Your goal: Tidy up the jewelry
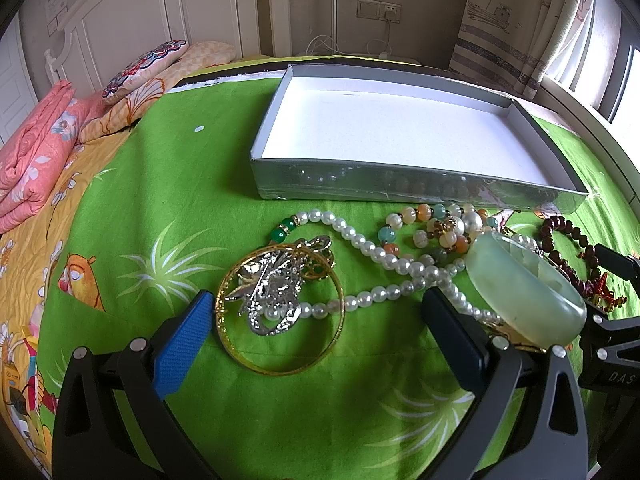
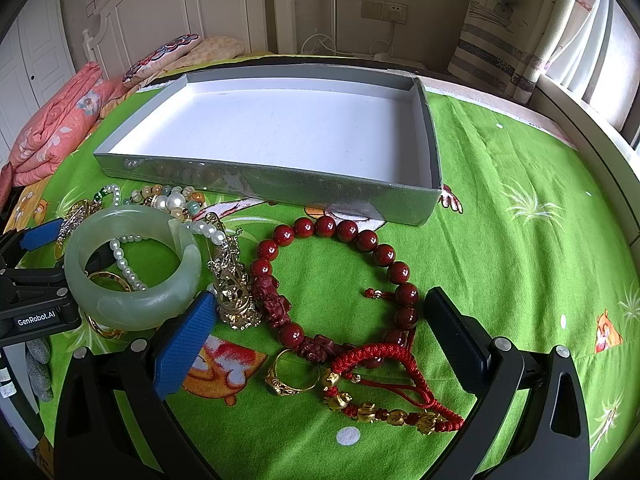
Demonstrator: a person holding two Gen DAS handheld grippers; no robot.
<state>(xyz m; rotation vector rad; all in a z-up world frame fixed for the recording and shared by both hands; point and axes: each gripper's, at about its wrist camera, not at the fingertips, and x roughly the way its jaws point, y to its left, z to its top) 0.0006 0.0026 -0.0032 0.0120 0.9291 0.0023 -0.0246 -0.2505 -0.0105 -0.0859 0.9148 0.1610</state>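
On the green printed bedspread (image 2: 520,168), jewelry lies in a loose heap just in front of a shallow grey box (image 1: 360,184) with a white floor, nothing in it. Pearl necklace (image 1: 372,252) snakes across the heap, one end running under a pale green jade bangle (image 1: 524,284), which sits tilted on the pile. Gold bangle (image 1: 280,308) lies flat left of it, ringing a silver brooch (image 1: 272,288) and part of the pearls. Mixed-colour bead bracelet (image 1: 424,228) rests near the box's front wall. Right wrist view: dark red bead bracelet (image 2: 336,276) lies open in a wide loop, beside a gold filigree ornament (image 2: 234,284) that touches the jade bangle's outer side. Gold ring (image 2: 292,376) sits at the loop's near edge, touching a red cord bracelet with gold charms (image 2: 384,392).

Left tool (image 1: 320,320): spread wide, fingers either side of the gold bangle, gripping nothing. Right tool (image 2: 324,320): spread wide, fingers flanking the red bead bracelet and cord bracelet, gripping nothing. Whether either touches the cloth, cannot tell.

Beyond: folded pink quilt (image 1: 36,160) and patterned pillows (image 1: 148,68) at the white headboard (image 1: 160,12); wall socket (image 1: 380,10), striped curtain (image 1: 512,24) by the window.
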